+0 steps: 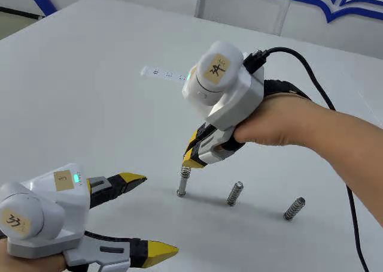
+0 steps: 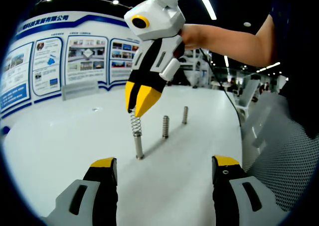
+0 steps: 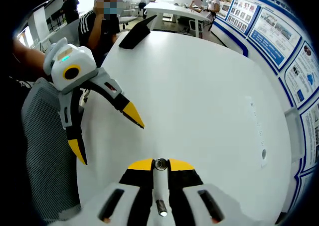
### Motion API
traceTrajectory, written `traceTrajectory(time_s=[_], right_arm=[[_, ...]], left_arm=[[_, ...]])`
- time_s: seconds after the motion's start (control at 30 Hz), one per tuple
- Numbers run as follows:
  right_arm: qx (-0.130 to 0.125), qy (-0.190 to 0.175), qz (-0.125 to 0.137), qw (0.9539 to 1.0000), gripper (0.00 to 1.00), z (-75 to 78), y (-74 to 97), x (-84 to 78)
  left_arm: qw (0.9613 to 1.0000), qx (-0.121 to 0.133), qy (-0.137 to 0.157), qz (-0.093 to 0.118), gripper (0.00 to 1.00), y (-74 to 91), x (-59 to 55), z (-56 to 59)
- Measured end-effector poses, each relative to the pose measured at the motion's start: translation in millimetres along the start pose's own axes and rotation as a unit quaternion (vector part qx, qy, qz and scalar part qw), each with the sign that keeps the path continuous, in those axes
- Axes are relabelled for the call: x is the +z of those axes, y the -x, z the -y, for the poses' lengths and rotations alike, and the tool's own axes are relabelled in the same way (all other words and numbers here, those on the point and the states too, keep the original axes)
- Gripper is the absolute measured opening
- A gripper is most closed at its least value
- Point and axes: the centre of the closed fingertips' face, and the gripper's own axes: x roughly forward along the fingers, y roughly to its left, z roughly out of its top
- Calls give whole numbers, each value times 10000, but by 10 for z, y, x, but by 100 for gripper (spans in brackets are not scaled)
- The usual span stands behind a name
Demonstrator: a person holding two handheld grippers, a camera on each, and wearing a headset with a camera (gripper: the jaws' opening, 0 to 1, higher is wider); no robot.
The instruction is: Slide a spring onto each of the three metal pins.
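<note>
Head view looks down; the gripper views face each other across the pins [image 1: 181, 188].

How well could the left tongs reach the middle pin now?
Probably, though not straight on: the near pin and the right tongs, shut on its spring, stand before the middle pin. Bare table alongside leaves a way round.

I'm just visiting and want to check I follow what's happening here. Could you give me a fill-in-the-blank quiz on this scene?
1. ____ metal pins stand on the white table.
2. The right gripper is shut on a ____ at the top of the leftmost pin in the head view.
3. The left gripper hangs nearby with its jaws ____.

Missing words: three; spring; open.
</note>
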Motion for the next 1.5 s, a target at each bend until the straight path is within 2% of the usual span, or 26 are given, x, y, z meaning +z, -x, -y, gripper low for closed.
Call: traceTrajectory(time_s=[1.0, 1.37, 1.5], right_arm=[[43, -92, -196, 9998, 12, -63, -415, -223], [30, -107, -108, 9999, 13, -75, -441, -248], [5, -130, -25, 9999, 17, -69, -410, -246]], left_arm=[[10000, -45, 12, -79, 77, 2, -24, 5], [9999, -56, 17, -87, 77, -8, -34, 12], [9999, -48, -2, -89, 77, -3, -25, -1]])
